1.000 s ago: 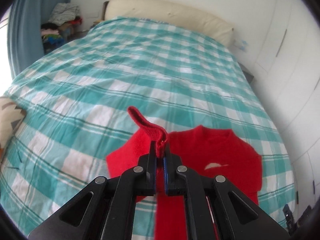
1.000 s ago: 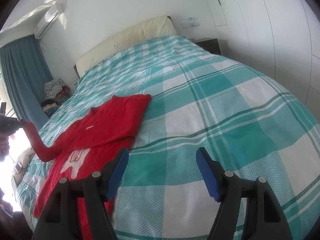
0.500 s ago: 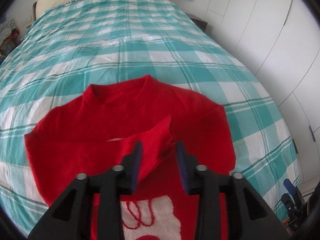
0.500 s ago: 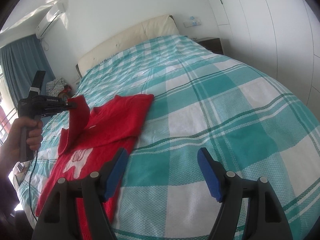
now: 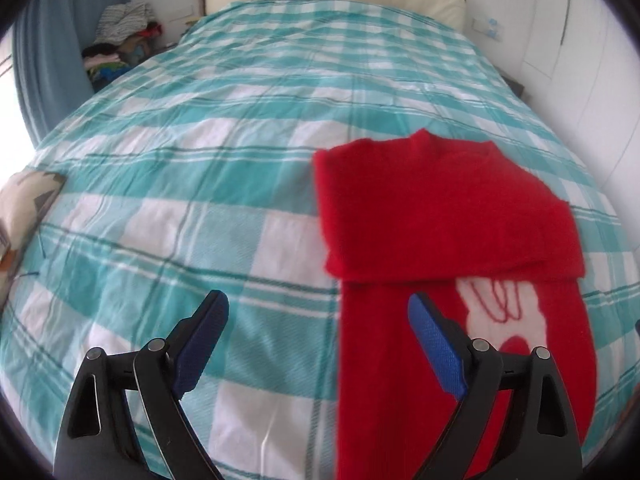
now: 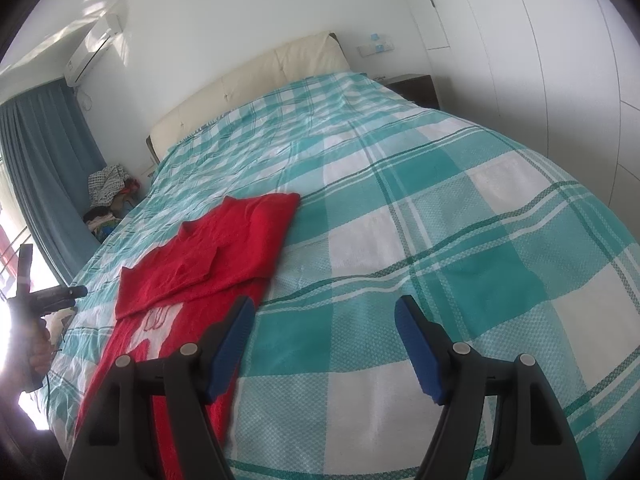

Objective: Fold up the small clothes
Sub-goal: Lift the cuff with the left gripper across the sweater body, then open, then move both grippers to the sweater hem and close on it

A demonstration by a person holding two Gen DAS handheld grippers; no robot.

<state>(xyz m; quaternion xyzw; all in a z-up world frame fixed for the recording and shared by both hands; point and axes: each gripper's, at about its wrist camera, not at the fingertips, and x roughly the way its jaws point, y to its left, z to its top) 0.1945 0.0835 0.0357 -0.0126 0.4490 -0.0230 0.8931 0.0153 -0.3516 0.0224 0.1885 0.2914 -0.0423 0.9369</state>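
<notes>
Now both tools hang released over the bed, with the red sweater lying flat on the checked cover.

Nearest in the left wrist view, the left tool [image 5: 318, 322] has its blue-padded jaws opening wide, with nothing between them but bedcover and, by the pad at 3 o'clock, the edge of the red sweater [image 5: 440, 216]. The sweater stretches toward 1 o'clock, both sleeves folded across its chest, a white motif showing below the fold, the collar farthest off. In the right wrist view, the right tool [image 6: 322, 330] stands parted and empty above the teal checked bedcover [image 6: 460, 216], the sweater at its 10 o'clock. Farther, at 9 o'clock, a hand [image 6: 38, 350] grips the other tool's handle. Beyond, a cream headboard [image 6: 256, 80] meets the white wall, with a clothes pile [image 6: 106, 186] beside a blue curtain [image 6: 44, 152].
</notes>
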